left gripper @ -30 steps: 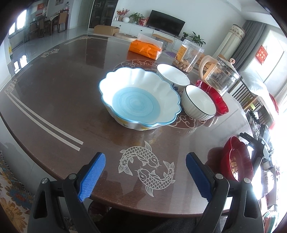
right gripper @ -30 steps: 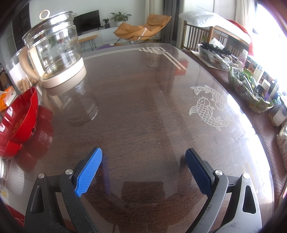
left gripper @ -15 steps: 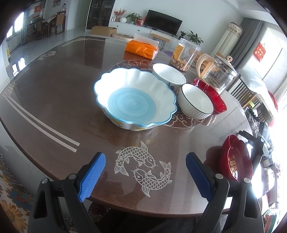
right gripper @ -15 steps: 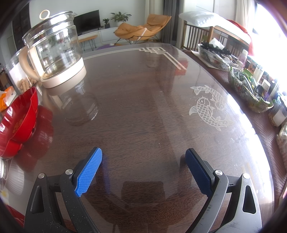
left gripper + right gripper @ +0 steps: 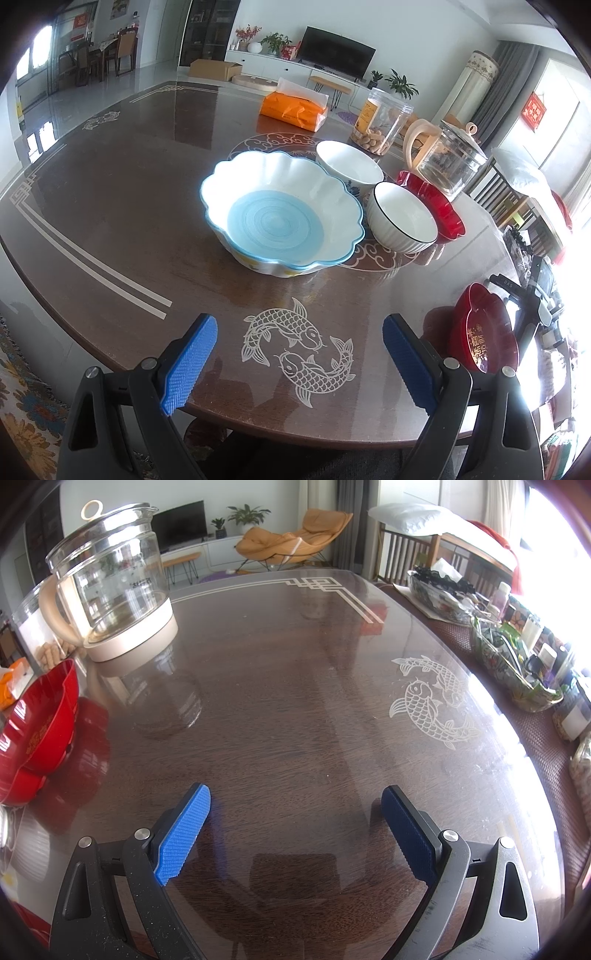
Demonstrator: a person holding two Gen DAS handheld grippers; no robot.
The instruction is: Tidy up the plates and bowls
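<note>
A large scalloped bowl with a blue centre (image 5: 280, 218) sits mid-table in the left wrist view. Behind it stands a white bowl (image 5: 349, 168), to its right a white ribbed bowl with a dark rim (image 5: 404, 218), and behind that a red dish (image 5: 436, 206). Another red dish (image 5: 484, 328) lies at the right table edge. My left gripper (image 5: 299, 354) is open and empty above the near table edge, short of the big bowl. My right gripper (image 5: 295, 834) is open and empty over bare table; a red bowl (image 5: 40, 723) sits at its far left.
A glass kettle (image 5: 110, 583) stands at the back left in the right wrist view and also shows in the left wrist view (image 5: 447, 162). A snack jar (image 5: 380, 125) and an orange tissue pack (image 5: 295, 107) stand behind the bowls. Cluttered baskets (image 5: 513, 657) line the right side.
The left gripper's view has drawn back and tilted slightly, so the bowls sit a little farther up. The right gripper has not moved.
</note>
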